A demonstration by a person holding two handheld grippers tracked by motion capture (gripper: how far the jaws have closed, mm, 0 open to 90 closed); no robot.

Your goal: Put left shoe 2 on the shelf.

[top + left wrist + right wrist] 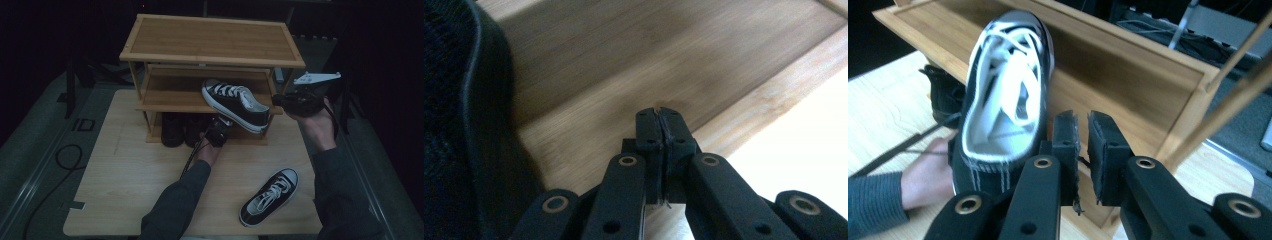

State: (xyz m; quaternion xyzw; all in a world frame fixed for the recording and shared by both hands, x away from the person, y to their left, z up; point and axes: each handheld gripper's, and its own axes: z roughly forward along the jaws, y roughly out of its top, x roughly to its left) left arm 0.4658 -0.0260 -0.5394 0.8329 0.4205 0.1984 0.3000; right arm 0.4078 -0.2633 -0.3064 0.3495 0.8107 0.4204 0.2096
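left gripper [220, 131]: jaws pressed together, nothing between, under the sneaker [235, 104] sole | sneaker: tilted on the rack [210, 42] middle shelf's front edge | right gripper [281, 101]: narrow gap, empty, just beside the sneaker's heel

The left gripper [659, 117] rises from six o'clock, its two black jaws pressed together with no gap and nothing between them, their tips at the centre. Behind them a wooden shelf [624, 65] board runs from twelve o'clock down toward seven, its paler edge strip slanting from three o'clock toward five. A black shoe [459, 125] with a curved rubber rim covers the nine o'clock side, and a bright pale patch lies at four o'clock.
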